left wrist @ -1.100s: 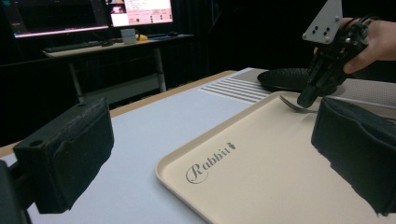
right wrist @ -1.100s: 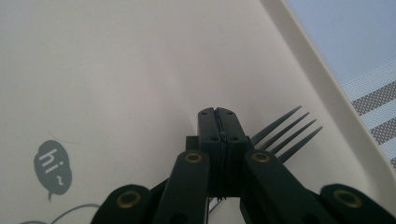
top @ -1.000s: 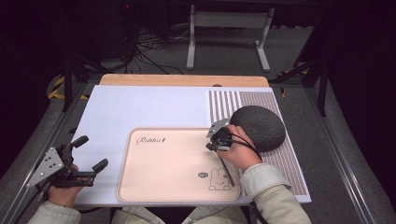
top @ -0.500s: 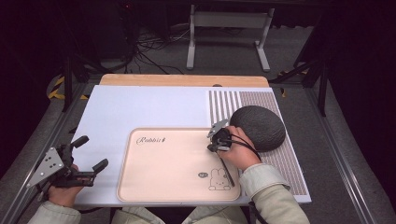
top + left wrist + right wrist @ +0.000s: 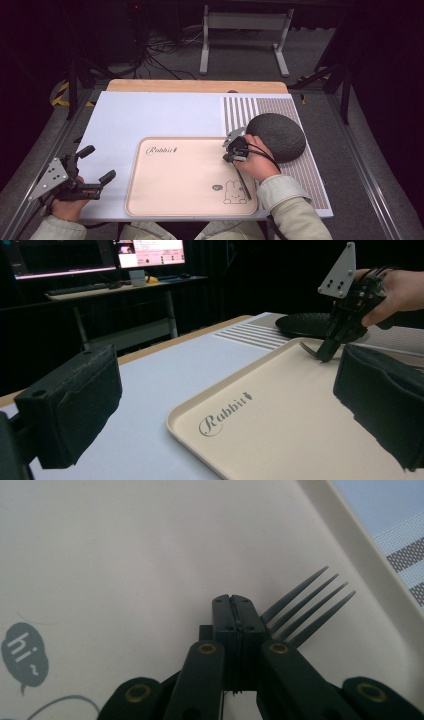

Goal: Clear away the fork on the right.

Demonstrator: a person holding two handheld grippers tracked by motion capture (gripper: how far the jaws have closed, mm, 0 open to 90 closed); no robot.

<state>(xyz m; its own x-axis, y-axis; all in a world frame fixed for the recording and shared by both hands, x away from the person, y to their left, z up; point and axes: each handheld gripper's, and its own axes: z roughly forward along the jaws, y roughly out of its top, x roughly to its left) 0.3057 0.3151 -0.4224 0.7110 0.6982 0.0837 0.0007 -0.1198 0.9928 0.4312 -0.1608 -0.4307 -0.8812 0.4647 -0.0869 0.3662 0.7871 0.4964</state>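
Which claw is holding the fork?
The right claw, shut on the black fork over the beige tray; the left claw is open and empty.

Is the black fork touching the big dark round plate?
Apart. In the left gripper view, the fork hangs over the tray, held in the right gripper, while the plate lies farther back past the tray's rim.

Dark room, grey carpet floor (image 5: pixel 240 55), lit monitors (image 5: pixel 150 252) on a desk (image 5: pixel 125 287).
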